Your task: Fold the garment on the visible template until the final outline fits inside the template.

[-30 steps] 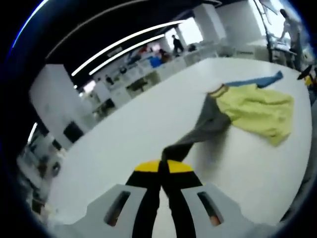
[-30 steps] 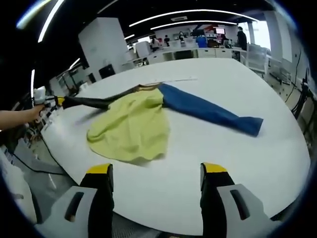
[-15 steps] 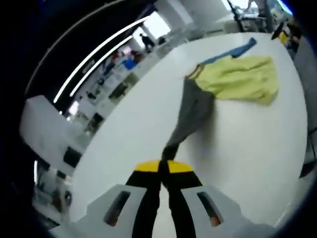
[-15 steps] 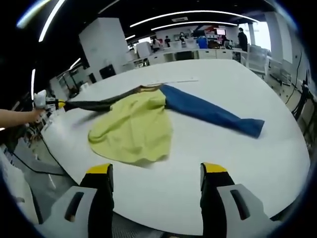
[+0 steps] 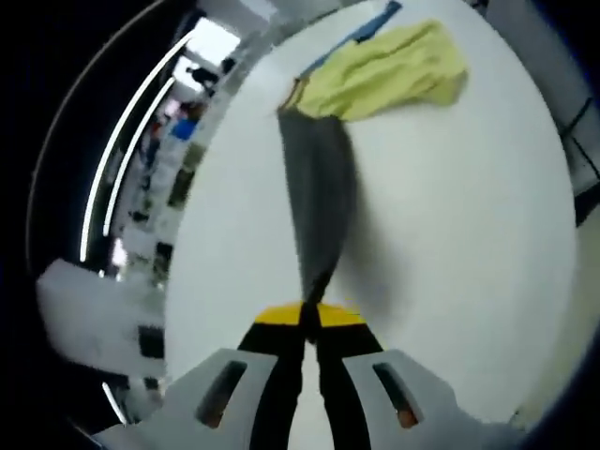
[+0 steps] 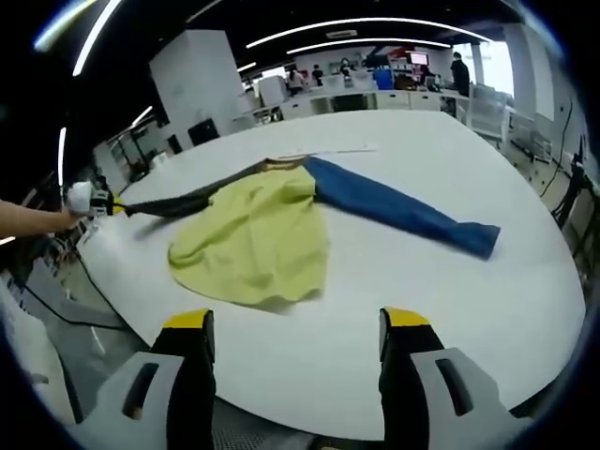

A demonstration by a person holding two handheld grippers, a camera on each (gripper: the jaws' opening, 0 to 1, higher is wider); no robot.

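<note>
Left gripper [image 5: 307, 314]: jaws pressed together, pinching the cuff end of the grey sleeve [image 5: 319, 197], which runs taut from the jaws up to the garment [image 5: 384, 70] at the top of the left gripper view. The garment is a long-sleeve top with a yellow-green body [image 6: 253, 244], one grey sleeve and one blue sleeve [image 6: 398, 214], lying on a large white round desk [image 6: 441, 309]. In the right gripper view the body sits crumpled left of centre on the desk, collar end toward the far side; the blue sleeve lies flat and stretched out to the right, cuff well short of the desk edge; the grey sleeve extends left toward the desk rim, where the left gripper shows small and a bare forearm [image 6: 28, 221] comes in from the left edge of the view. Whether the grey sleeve is lifted off the desk or resting on it can't be told for most of its run; near the left gripper it looks raised, with a shadow under it in the left gripper view. Right gripper [image 6: 296, 337]: jaws spread wide, nothing between them, hovering at the near edge of the desk, well apart from the garment, the yellow-green hem nearest to it. A thin pale line [image 6: 328, 151] on the desk beyond the collar may be a template marking, too faint to confirm. Background: open office with white desks, ceiling light strips [image 6: 366, 21], a few people standing far off.
</note>
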